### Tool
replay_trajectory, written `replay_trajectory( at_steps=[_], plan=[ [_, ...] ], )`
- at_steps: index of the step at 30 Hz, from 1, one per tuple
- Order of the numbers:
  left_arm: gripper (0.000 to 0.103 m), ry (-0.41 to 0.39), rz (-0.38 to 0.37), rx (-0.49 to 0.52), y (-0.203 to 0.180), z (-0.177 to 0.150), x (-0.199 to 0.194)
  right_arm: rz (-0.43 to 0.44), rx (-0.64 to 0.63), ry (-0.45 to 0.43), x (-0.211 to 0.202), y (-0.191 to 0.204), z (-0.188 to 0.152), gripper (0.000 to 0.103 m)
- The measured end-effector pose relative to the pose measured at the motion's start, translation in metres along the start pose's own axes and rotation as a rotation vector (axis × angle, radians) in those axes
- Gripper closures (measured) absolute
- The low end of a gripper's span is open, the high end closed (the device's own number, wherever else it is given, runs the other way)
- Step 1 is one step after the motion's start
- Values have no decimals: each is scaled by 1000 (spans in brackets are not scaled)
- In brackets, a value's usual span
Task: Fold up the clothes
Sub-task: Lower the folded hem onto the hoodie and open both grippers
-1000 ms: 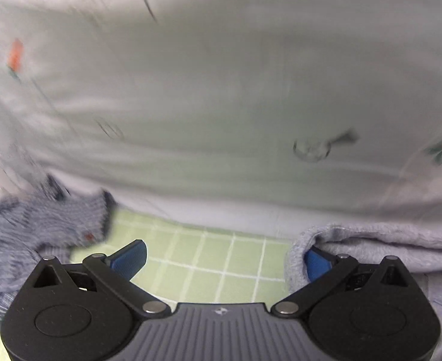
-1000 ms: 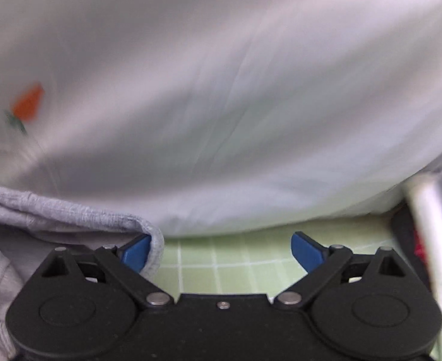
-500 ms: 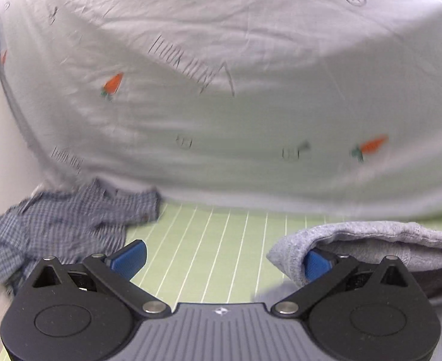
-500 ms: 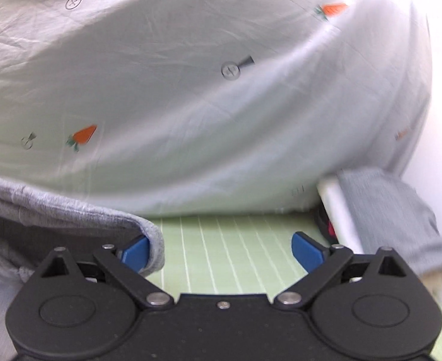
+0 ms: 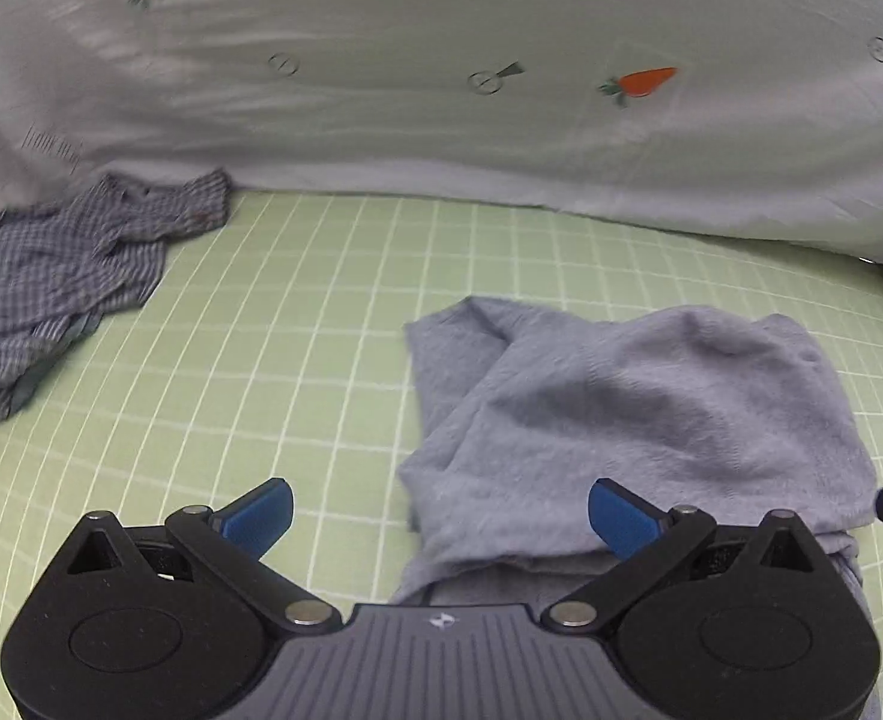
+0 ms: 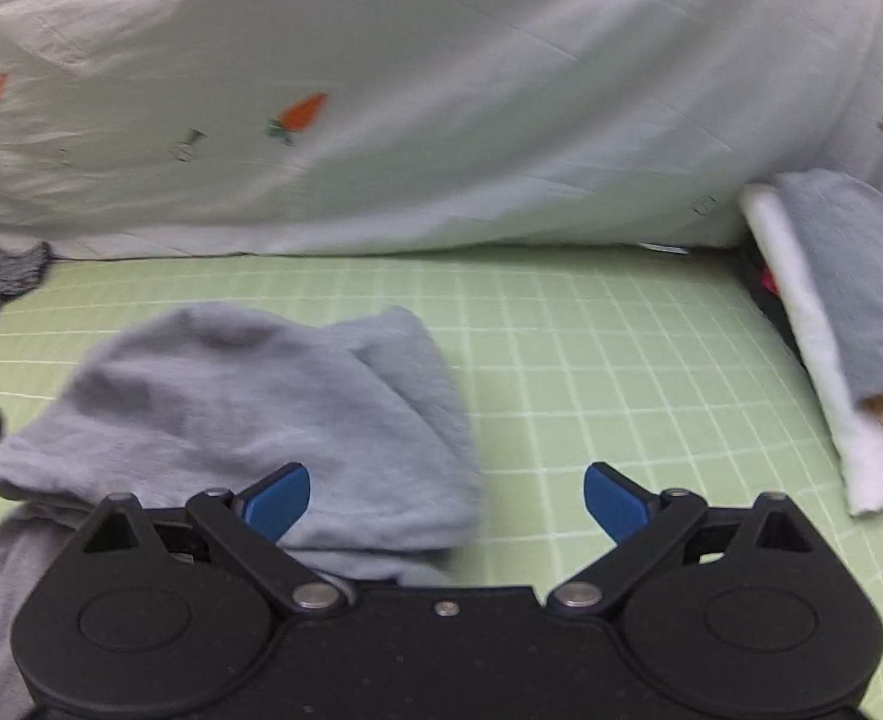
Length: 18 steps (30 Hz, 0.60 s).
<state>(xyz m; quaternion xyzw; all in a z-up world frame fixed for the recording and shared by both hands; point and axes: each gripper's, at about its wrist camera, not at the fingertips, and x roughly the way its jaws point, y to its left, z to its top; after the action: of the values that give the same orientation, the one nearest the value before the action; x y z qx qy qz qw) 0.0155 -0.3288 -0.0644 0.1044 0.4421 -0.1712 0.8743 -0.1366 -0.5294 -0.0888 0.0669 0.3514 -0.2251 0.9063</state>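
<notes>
where doubled over, grey garment (image 5: 639, 414) rumpled

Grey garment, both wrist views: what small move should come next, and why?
Probably draw both grippers back and regrasp an outer edge for the next fold. The grey garment lies doubled over on the green grid mat, and the left gripper and right gripper both stand open, holding nothing. The fold looks lumpy, so smoothing first may help.

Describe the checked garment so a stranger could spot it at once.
Start at the green grid mat and follow it to the far left corner, below the carrot-print sheet. The crumpled blue-and-white checked shirt lies there, the only patterned garment; the grey garment is plain.
</notes>
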Motion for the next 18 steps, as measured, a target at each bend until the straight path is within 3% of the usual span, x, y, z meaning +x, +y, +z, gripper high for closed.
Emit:
replay_trajectory(
  at_steps=[3, 12, 18],
  plan=[
    [0, 34, 9, 5, -2, -1, 13, -6, -57, 15, 12, 12, 1, 4],
    [0, 221, 43, -45, 17, -17, 66, -36, -25, 193, 58, 4, -14, 4],
    [0, 233, 1, -31, 16, -18, 62, -23, -53, 209, 64, 8, -16, 4]
  ],
)
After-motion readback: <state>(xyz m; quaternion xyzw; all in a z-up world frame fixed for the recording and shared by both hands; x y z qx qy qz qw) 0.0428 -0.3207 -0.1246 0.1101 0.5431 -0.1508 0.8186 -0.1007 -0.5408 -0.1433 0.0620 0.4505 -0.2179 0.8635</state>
